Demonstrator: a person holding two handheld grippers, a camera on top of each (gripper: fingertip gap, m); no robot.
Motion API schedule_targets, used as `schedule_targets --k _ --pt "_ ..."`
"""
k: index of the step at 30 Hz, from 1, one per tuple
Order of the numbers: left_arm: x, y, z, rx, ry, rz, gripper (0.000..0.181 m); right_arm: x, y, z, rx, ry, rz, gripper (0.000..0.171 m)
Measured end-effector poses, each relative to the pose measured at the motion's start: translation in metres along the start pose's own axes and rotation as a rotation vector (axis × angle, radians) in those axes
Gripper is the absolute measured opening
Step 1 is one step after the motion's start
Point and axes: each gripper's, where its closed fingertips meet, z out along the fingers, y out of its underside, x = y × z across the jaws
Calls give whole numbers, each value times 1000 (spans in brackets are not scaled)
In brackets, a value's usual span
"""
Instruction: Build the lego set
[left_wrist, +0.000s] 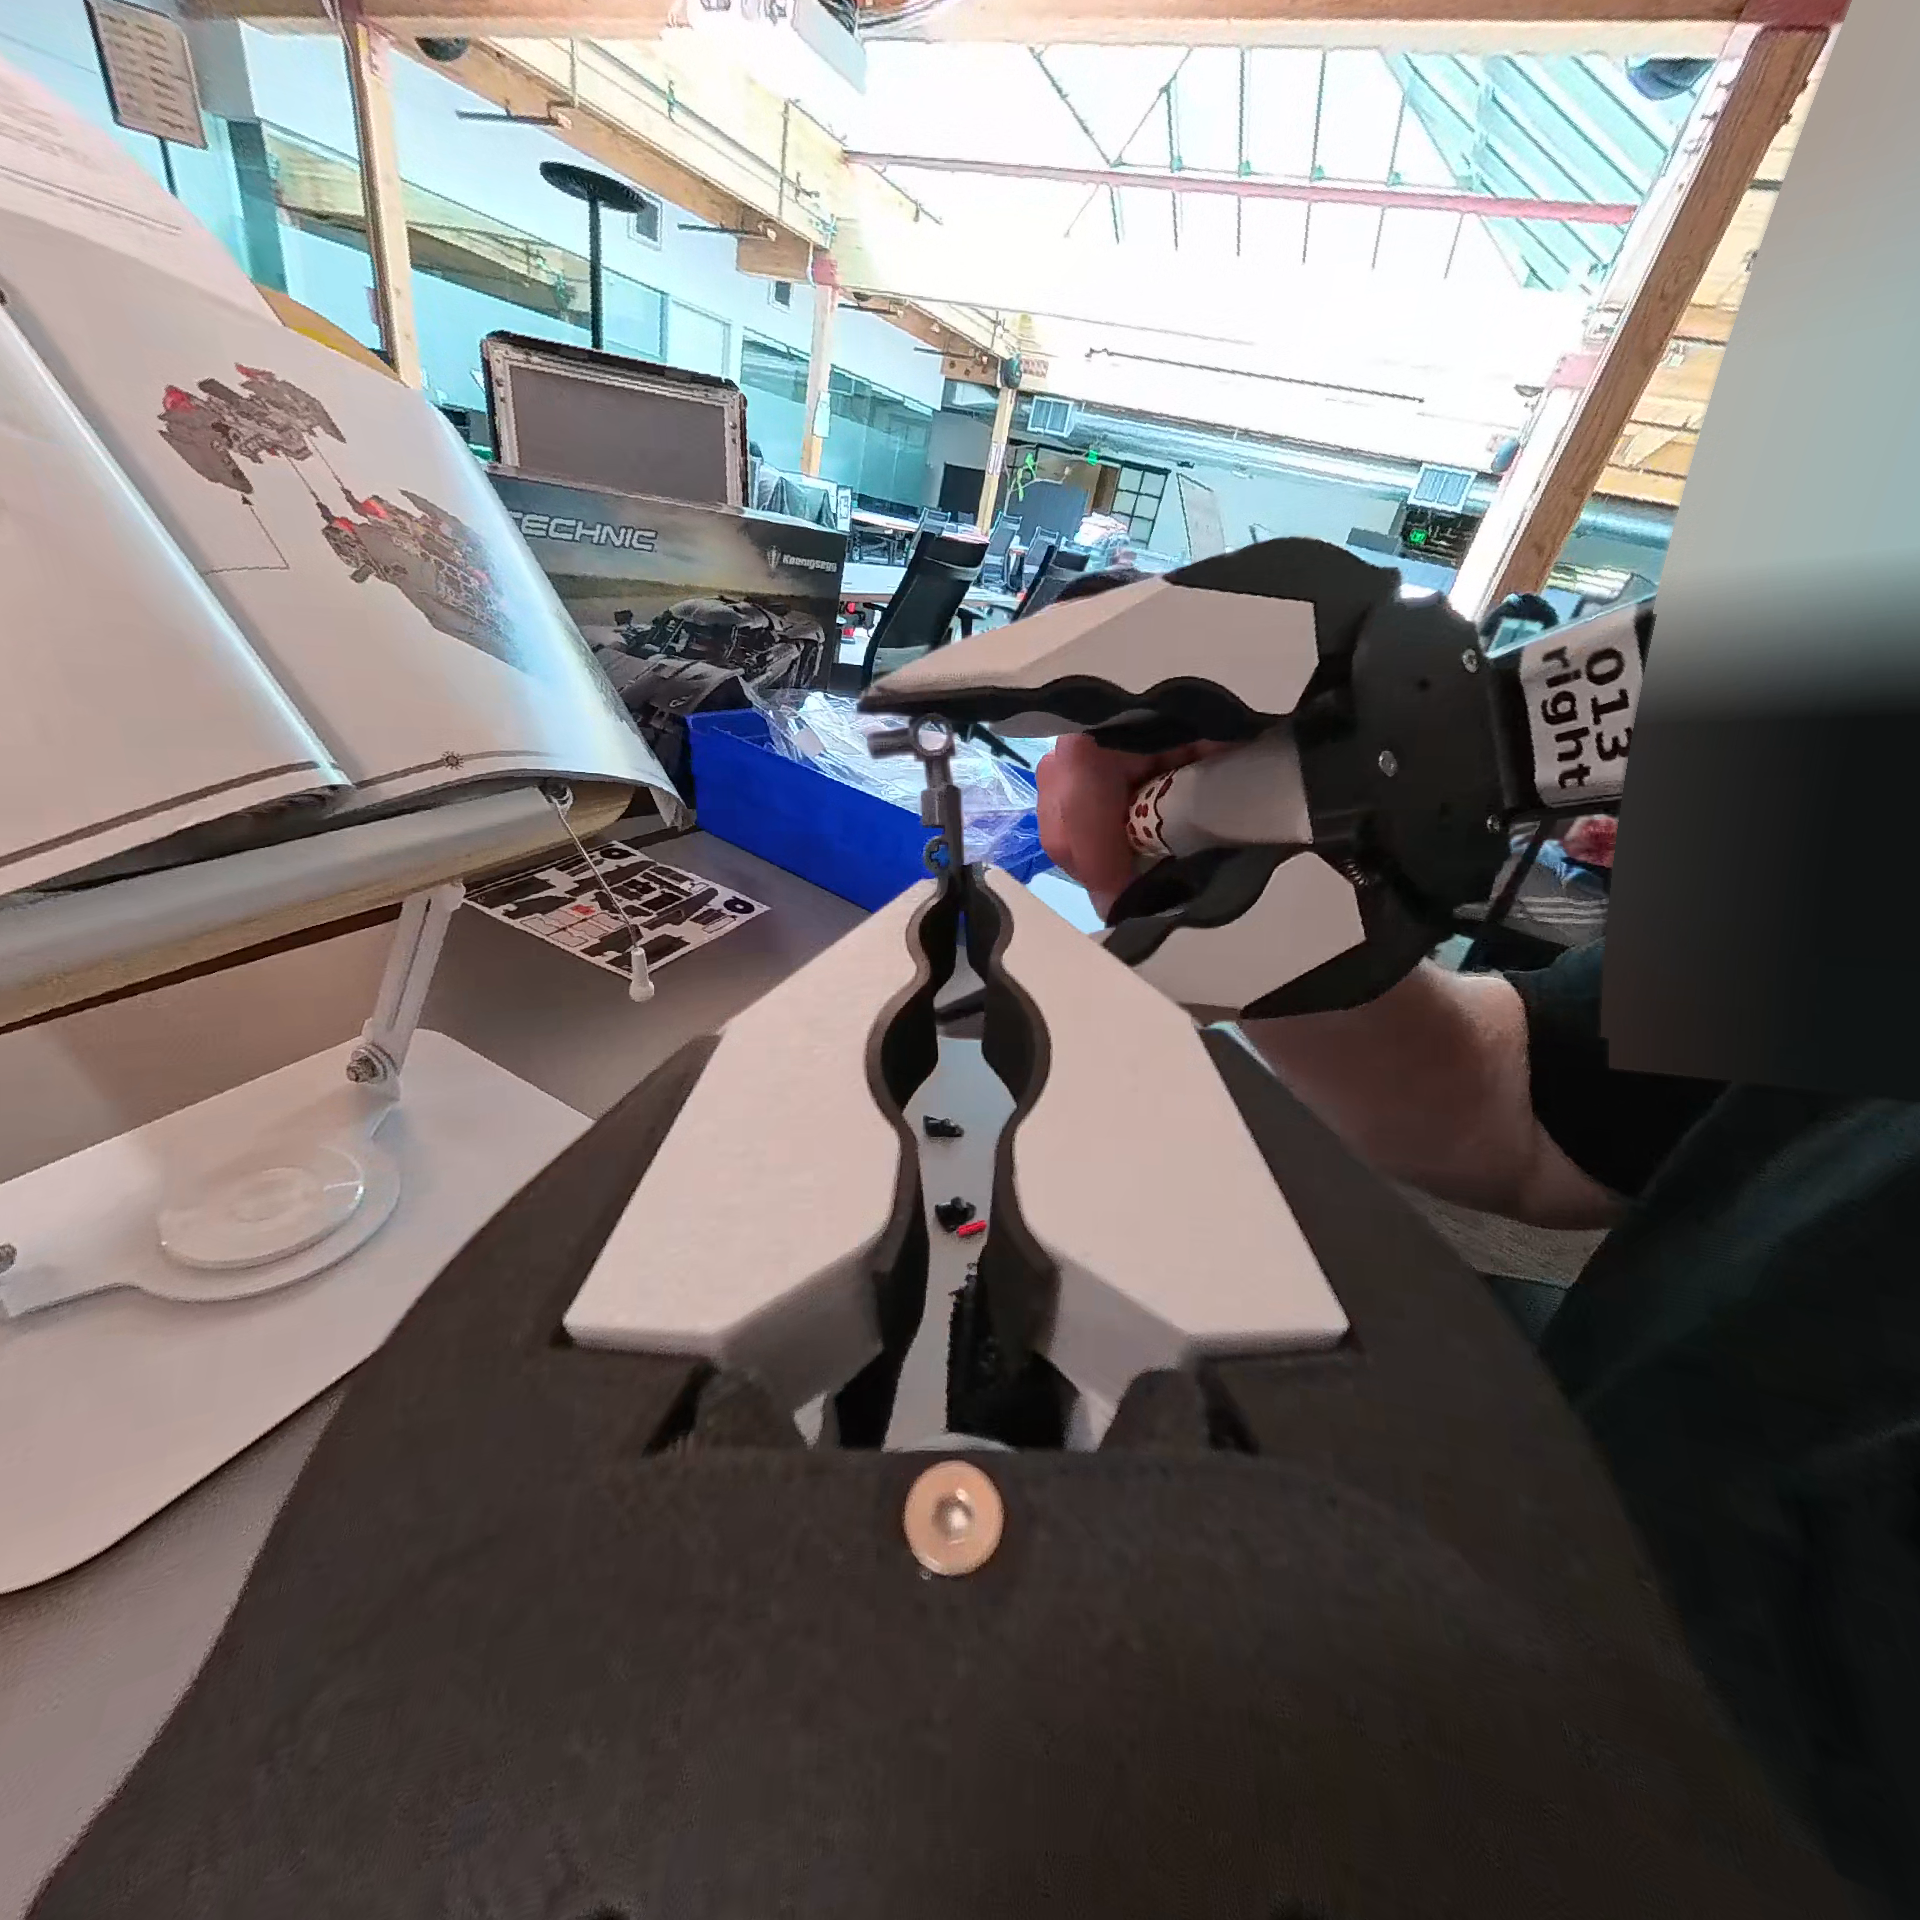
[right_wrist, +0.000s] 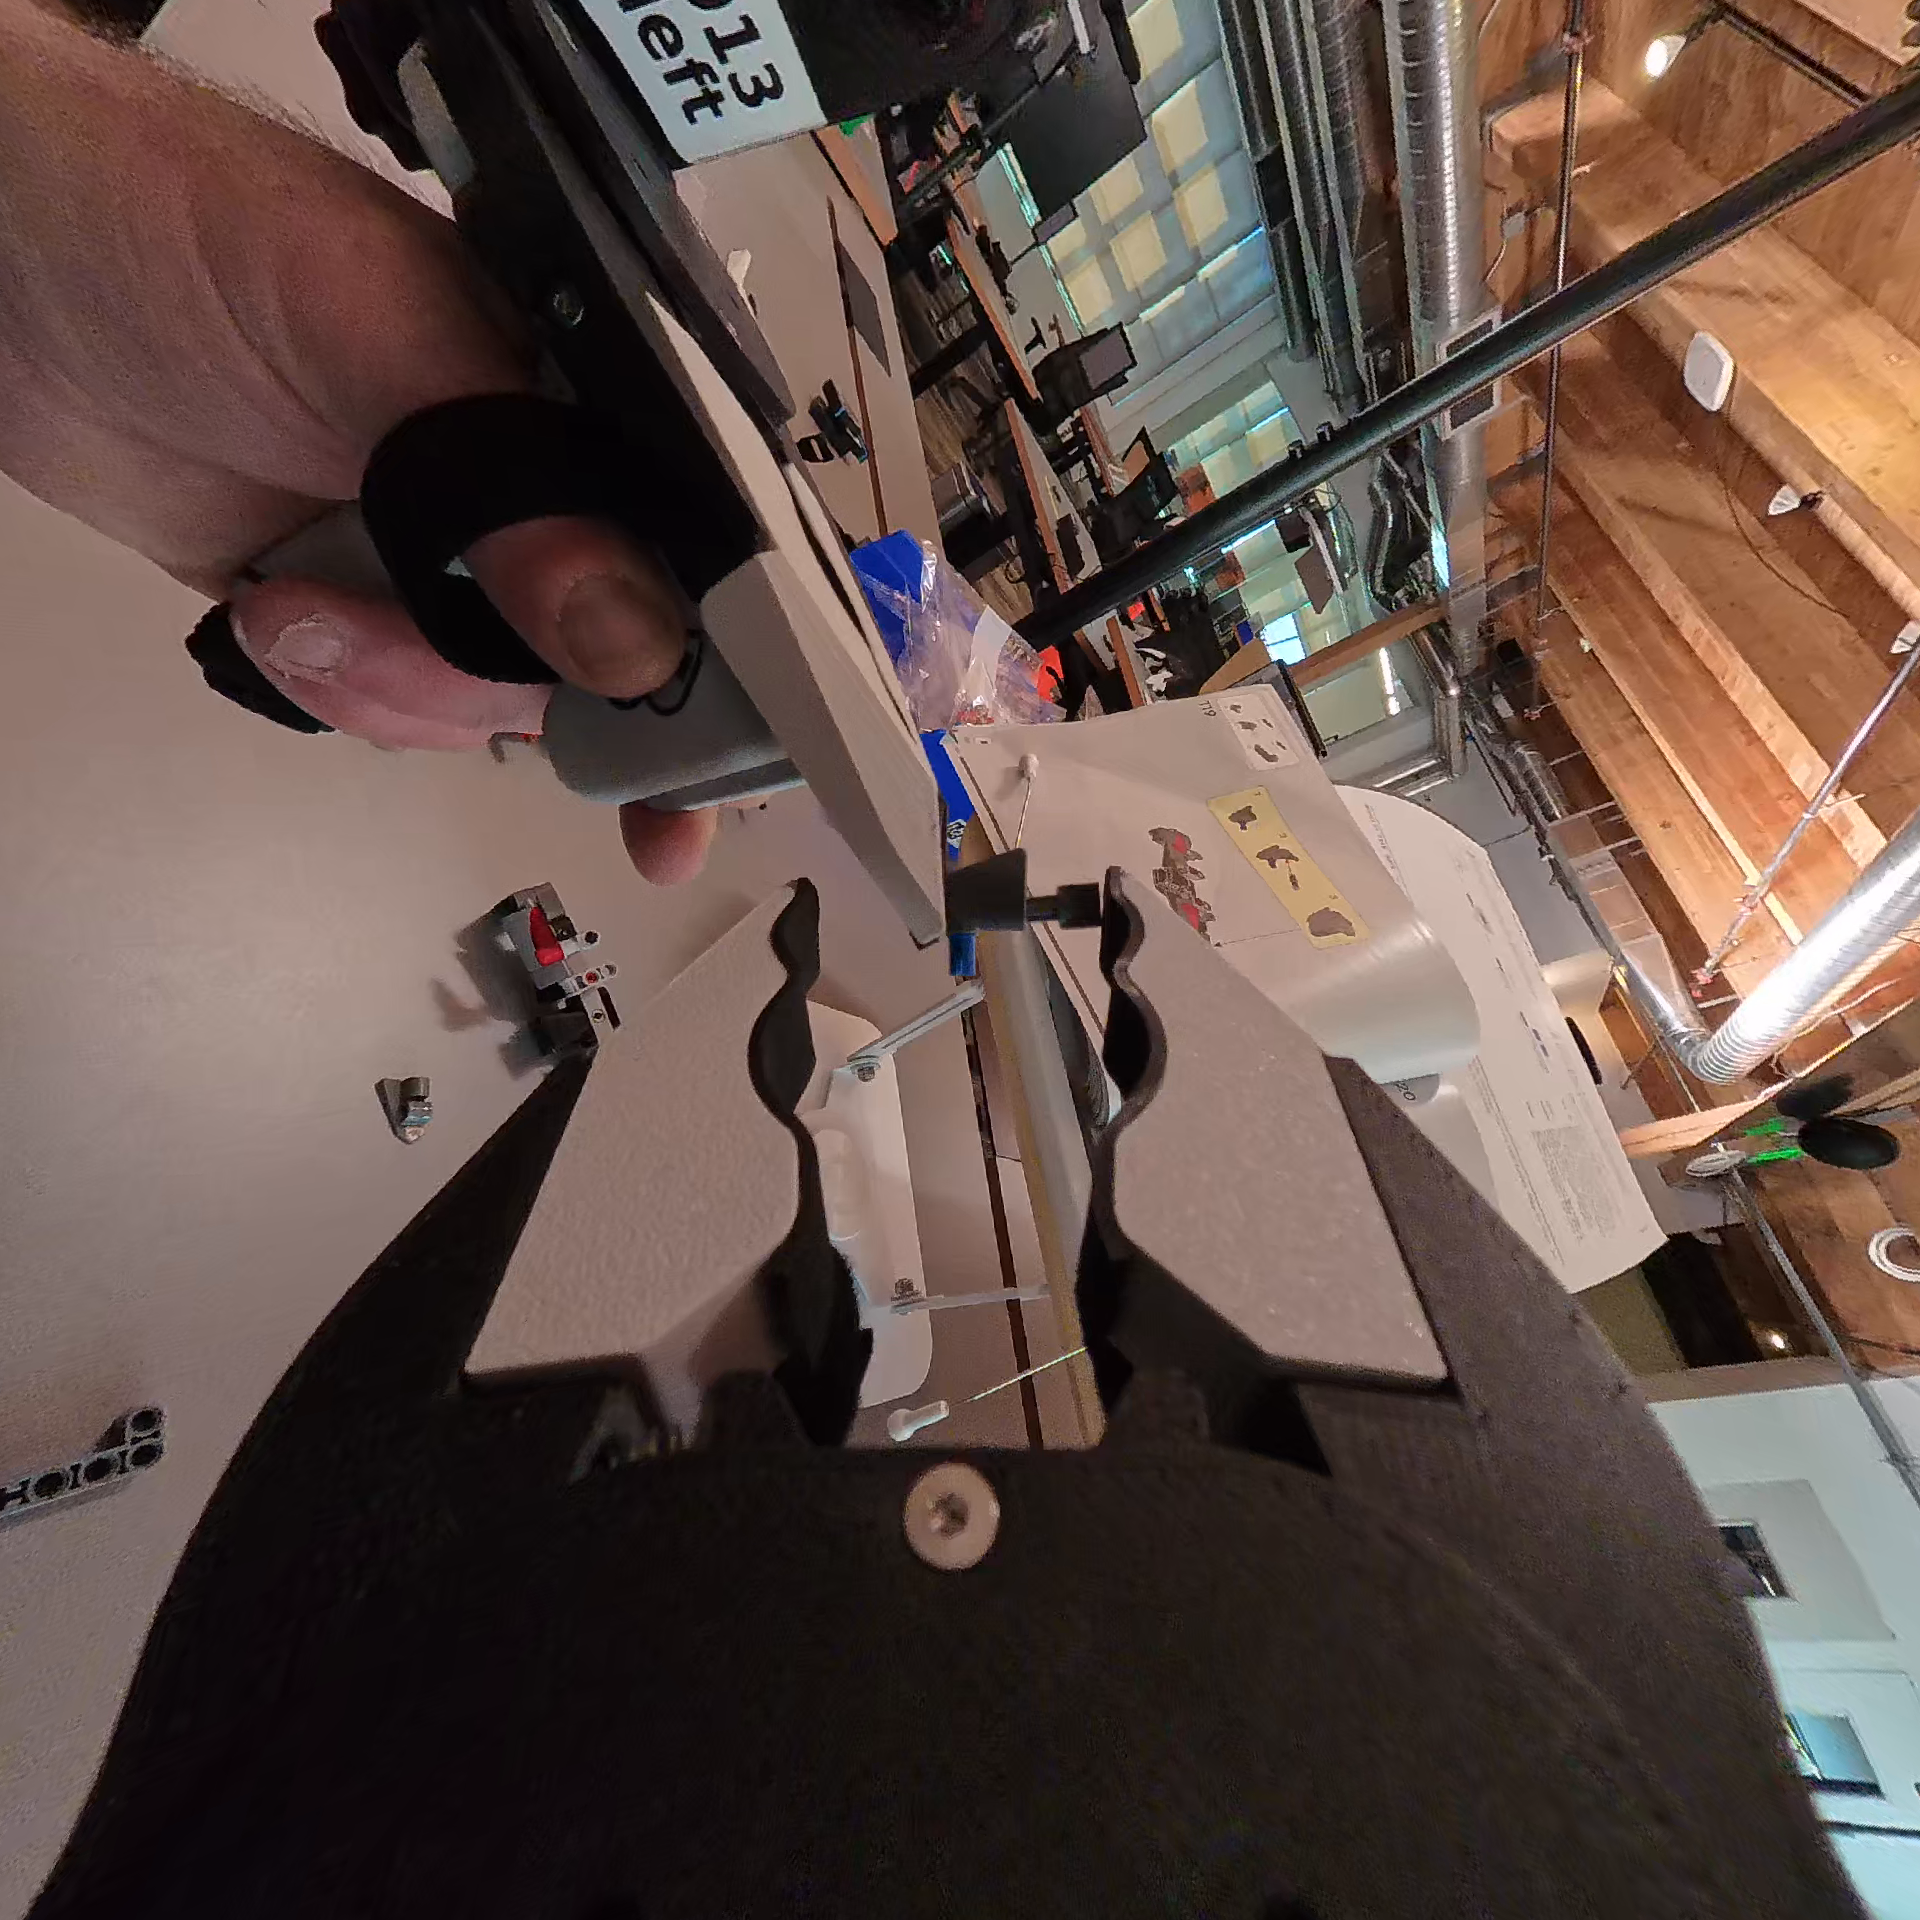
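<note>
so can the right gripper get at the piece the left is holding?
Probably yes: the right gripper is open, and the small grey piece sticks out past the left gripper, between its jaws.

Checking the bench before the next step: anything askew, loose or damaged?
No damage visible. Loose parts lie scattered on the table: a small grey and red sub-assembly, a small grey piece and a grey beam. The left gripper pinches a small grey piece assembly.

we look along the left gripper (left_wrist: 956, 883) fingers, upright, close over the table toward the open instruction book (left_wrist: 312, 582). our right wrist view is rolled sideways, very near. both views share the book, blue bin (left_wrist: 790, 800) and small lego assembly (left_wrist: 935, 790).
</note>
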Motion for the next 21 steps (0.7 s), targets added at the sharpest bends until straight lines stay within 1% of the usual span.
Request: schedule_targets --k 2,5,16,21 --pt "1 0 1 -2 0 0 0 2 1 0 -6 13 0 49" --pt "3 -1 2 -1 8 -8 0 7 1 -2 -6 32 -2 39" --pt "0 -2 6 19 -4 -31 0 10 6 -1 -22 58 8 36" --pt "0 -1 6 -3 -36 36 0 9 8 0 -36 38 -7 36"
